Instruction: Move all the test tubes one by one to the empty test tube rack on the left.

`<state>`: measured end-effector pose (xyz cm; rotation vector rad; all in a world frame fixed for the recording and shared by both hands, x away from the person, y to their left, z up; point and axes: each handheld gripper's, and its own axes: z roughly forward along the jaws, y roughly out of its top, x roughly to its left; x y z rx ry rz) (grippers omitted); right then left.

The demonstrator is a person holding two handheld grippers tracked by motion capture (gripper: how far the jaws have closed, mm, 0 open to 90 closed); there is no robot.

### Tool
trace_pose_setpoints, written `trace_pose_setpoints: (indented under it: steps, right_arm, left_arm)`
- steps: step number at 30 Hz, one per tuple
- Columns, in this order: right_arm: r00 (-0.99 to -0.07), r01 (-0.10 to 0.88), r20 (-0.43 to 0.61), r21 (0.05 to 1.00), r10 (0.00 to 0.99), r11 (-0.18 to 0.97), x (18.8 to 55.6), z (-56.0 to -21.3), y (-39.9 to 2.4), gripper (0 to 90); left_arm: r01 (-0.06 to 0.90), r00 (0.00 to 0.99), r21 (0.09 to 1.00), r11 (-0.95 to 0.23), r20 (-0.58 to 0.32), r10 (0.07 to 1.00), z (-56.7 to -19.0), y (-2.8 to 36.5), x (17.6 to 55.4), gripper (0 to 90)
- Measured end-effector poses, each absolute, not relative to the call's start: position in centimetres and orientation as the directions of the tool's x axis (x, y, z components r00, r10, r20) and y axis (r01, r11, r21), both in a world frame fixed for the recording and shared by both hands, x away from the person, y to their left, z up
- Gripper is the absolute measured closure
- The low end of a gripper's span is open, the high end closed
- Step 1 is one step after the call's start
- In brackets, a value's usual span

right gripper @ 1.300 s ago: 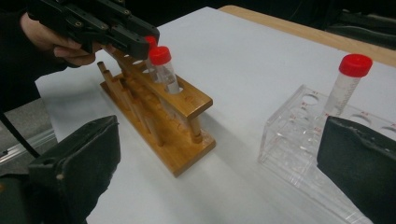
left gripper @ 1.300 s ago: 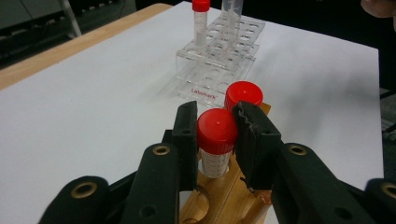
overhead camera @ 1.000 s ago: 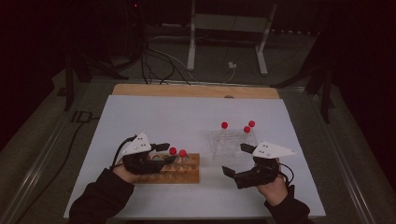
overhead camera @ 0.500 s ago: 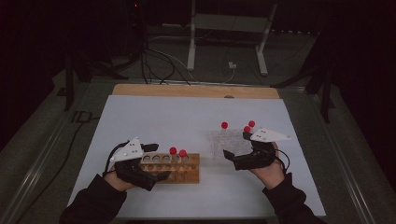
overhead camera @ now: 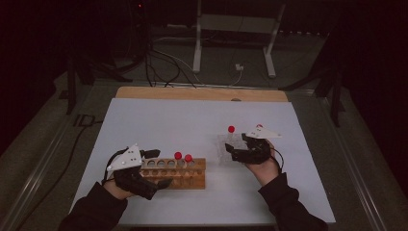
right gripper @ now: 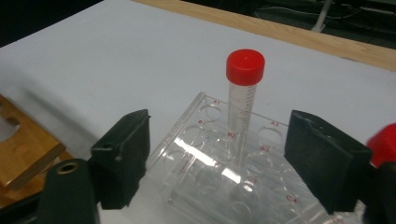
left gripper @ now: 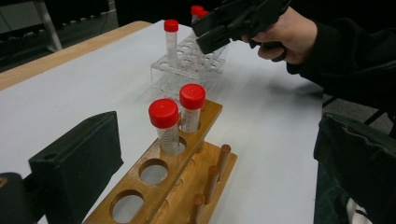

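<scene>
- Left gripper (overhead camera: 155,168) low at the near left of the table, held in the left hand (overhead camera: 115,185), forearm coming in from the bottom edge, jaws pointing right along the wooden rack (overhead camera: 190,175).
- Its jaws stand spread wide, nothing pinched; the rack's near end lies between them in the left gripper view, not pressed.
- Wooden rack sits flat on the white table (overhead camera: 168,120). Two red-capped tubes (left gripper: 164,126) stand upright side by side in neighbouring holes; the holes nearer the gripper are vacant.
- Right gripper (overhead camera: 240,147) is farther up on the right, held in the right hand (overhead camera: 262,168), wrist bent so the jaws point left at the clear plastic rack (right gripper: 219,163).
- Right jaws have just been closing and are partly open. They sit over the rack's near edge with nothing gripped between them.
- One capped tube (right gripper: 243,88) stands upright in the clear rack, ahead of the right jaws and clear of both pads.
- Another red cap (right gripper: 385,144) shows at the right edge of the right gripper view, just beside the right-hand jaw; whether they touch I cannot tell.
- Wooden strip (overhead camera: 202,94) runs along the table's far edge.
</scene>
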<state>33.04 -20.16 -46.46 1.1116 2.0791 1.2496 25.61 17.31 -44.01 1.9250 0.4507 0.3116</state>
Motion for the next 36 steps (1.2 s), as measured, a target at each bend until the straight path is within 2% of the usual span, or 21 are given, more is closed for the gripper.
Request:
trace_pose_setpoints:
  steps: [10, 18, 24, 36]
  right_arm:
    - [-0.492, 0.441, -0.049, 0.847, 0.869, 0.298, 34.6, -47.1, -18.8, 52.1]
    - [-0.470, 0.456, -0.071, 0.833, 0.880, 0.312, 35.8, -47.3, -18.1, 61.5]
    - [-0.462, 0.463, -0.078, 0.828, 0.884, 0.315, 36.2, -47.5, -17.8, 72.7]
    - [-0.478, 0.455, -0.072, 0.832, 0.875, 0.317, 36.2, -47.1, -18.0, 74.5]
  left_arm:
    - [0.166, 0.896, 0.920, -0.355, 0.009, 0.443, -44.2, 17.1, 25.6, 1.7]
    - [0.165, 0.898, 0.921, -0.353, 0.007, 0.440, -44.1, 17.1, 25.6, 1.7]
    - [0.162, 0.898, 0.921, -0.355, 0.012, 0.440, -44.1, 17.1, 25.6, 1.7]
    - [0.164, 0.896, 0.921, -0.355, 0.012, 0.444, -44.1, 17.1, 25.7, 1.7]
